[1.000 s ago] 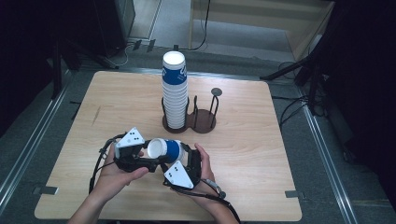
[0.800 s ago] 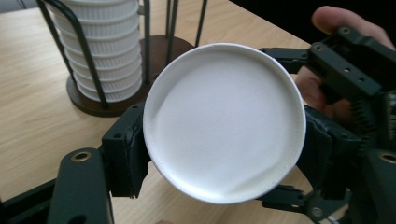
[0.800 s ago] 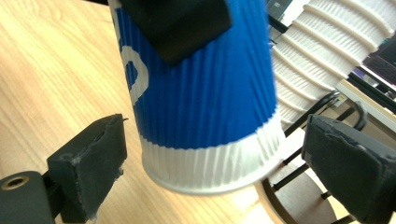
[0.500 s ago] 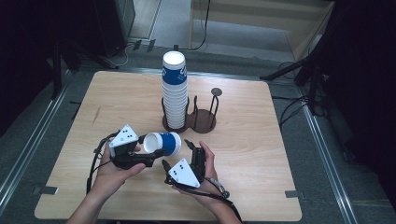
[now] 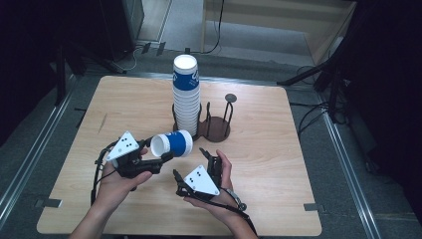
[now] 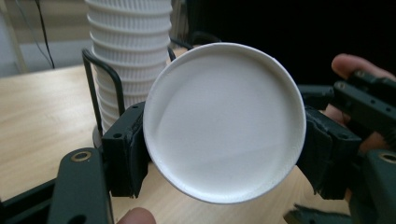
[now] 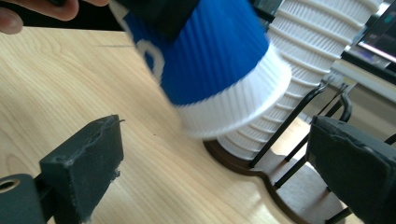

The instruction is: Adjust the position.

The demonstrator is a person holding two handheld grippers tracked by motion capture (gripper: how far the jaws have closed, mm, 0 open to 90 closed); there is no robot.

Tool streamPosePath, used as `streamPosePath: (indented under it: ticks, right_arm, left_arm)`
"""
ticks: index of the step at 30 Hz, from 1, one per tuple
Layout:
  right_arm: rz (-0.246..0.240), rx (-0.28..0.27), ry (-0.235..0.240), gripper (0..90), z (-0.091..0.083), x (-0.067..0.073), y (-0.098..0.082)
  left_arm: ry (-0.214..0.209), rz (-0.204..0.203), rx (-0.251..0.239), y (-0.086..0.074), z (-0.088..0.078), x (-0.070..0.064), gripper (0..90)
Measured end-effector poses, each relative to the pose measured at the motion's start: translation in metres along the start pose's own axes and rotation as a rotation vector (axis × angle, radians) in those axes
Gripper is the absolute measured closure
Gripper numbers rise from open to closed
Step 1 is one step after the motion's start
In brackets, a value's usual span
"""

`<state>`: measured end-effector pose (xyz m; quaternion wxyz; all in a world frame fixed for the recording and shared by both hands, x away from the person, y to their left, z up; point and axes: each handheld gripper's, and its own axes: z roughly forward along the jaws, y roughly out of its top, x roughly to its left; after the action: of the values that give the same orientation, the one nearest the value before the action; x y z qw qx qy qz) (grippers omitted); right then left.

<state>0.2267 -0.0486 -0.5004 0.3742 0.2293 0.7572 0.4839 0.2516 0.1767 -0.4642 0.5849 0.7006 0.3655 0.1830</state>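
Your left gripper (image 5: 160,158) is squeezing a blue and white paper cup (image 5: 172,144) by its sides. The cup lies tipped over in the air above the wooden table (image 5: 278,149), with its flat white bottom facing you in the left gripper view. It sits at about 7 o'clock from the tall stack of cups (image 5: 186,94) in the black wire holder (image 5: 214,124), close to it but not touching. Your right gripper (image 5: 190,163) has just been opening its jaws; they stand wide below the cup and hold nothing.
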Motion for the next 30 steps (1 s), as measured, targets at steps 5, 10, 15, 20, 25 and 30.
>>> streamPosePath:
  ticks: [5,10,15,20,25,30]
  right_arm:
    - [0.033,0.005,0.005,2.9,0.000,-0.002,0.001]
    - [0.050,0.019,-0.016,1.5,-0.001,-0.004,0.002]
    - [0.053,0.039,-0.048,0.4,0.001,-0.007,0.000]
    - [0.085,0.033,-0.059,0.4,0.001,-0.009,0.001]
    - [0.127,0.033,-0.063,0.4,0.002,-0.011,0.001]
    - [0.169,0.029,-0.071,0.4,0.003,-0.014,0.002]
  left_arm:
    - [0.030,-0.005,-0.047,-0.002,-0.002,0.003,28.1]
    - [0.032,-0.002,-0.084,-0.003,-0.002,0.005,28.1]
    - [0.053,0.015,-0.114,-0.005,-0.002,0.006,28.1]
    - [0.055,0.004,-0.136,-0.006,-0.003,0.007,28.1]
    - [0.055,0.003,-0.170,-0.008,-0.002,0.008,28.1]
    - [0.048,-0.018,-0.189,-0.009,-0.002,0.010,28.1]
